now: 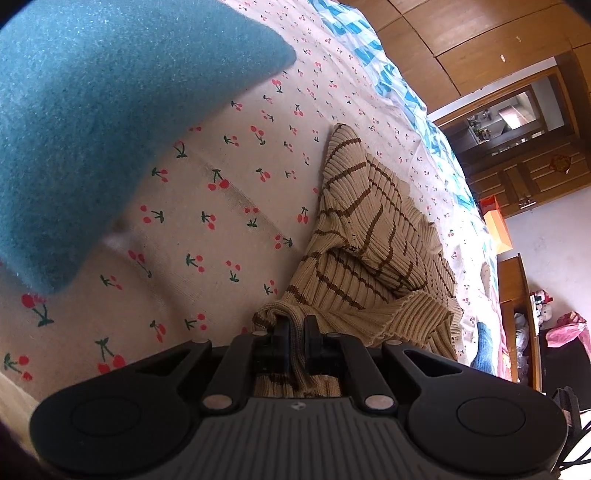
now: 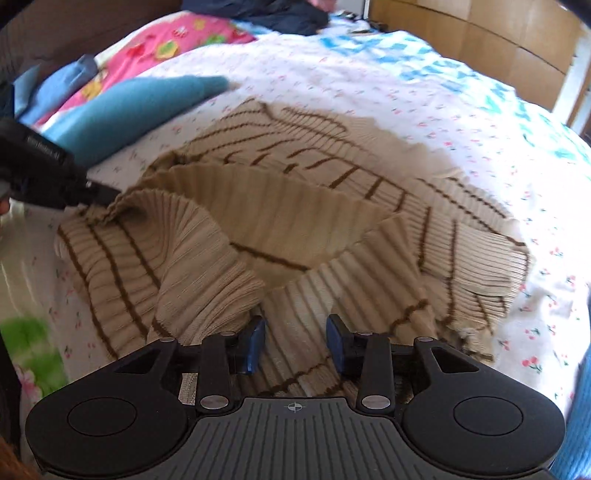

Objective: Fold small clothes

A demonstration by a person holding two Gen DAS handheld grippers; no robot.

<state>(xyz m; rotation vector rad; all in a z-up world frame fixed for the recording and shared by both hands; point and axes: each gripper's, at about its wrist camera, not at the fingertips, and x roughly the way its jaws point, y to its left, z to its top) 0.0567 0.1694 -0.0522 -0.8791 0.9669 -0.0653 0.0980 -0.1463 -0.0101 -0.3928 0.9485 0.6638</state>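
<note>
A beige ribbed sweater with brown stripes (image 2: 295, 206) lies rumpled and partly doubled over on a cherry-print bed sheet (image 2: 388, 77). My left gripper (image 1: 295, 332) is shut on a bunched edge of the sweater (image 1: 369, 229). In the right wrist view the same left gripper (image 2: 99, 192) pinches the garment's left edge. My right gripper (image 2: 295, 343) hovers over the near edge of the sweater. Its blue pads (image 2: 255, 343) stand apart, and the knit lies flat beneath the gap without being pressed.
A teal fleece garment (image 1: 92, 129) lies on the sheet (image 1: 221, 221) to the left, also visible as the teal garment (image 2: 140, 107). A pink patterned cloth (image 2: 166, 40) and dark clothes (image 2: 277, 14) sit at the far end. A blue-white quilt (image 1: 369, 48) and wooden cabinets (image 1: 517, 166) border the bed.
</note>
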